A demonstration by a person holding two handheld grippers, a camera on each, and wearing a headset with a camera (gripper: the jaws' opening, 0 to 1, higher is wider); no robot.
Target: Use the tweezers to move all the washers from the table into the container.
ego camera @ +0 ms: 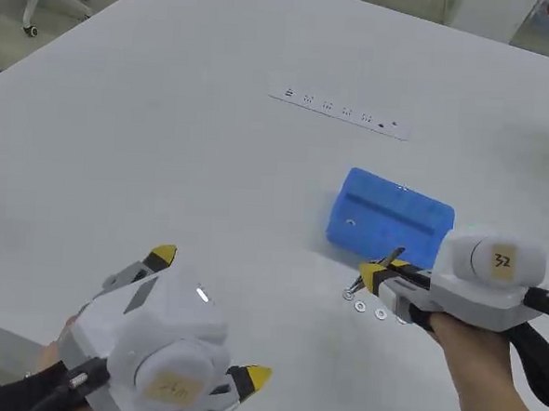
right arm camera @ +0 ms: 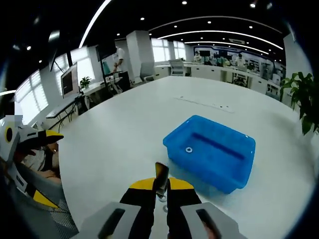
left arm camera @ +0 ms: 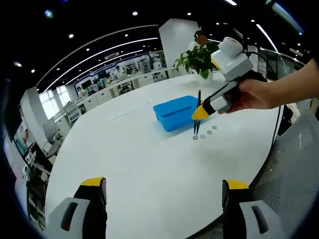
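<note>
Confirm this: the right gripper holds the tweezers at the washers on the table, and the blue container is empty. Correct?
Not empty: the right gripper view shows one washer inside the blue container. The right gripper does hold the tweezers.

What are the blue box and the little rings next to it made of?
The blue box looks like plastic: even colour, soft sheen, rounded corners. The little rings seem metal, silvery and shiny, though too small to be sure.

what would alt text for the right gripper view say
The right gripper, jaws shut on tweezers, points across a white table toward an open blue container. One washer lies inside it.
</note>
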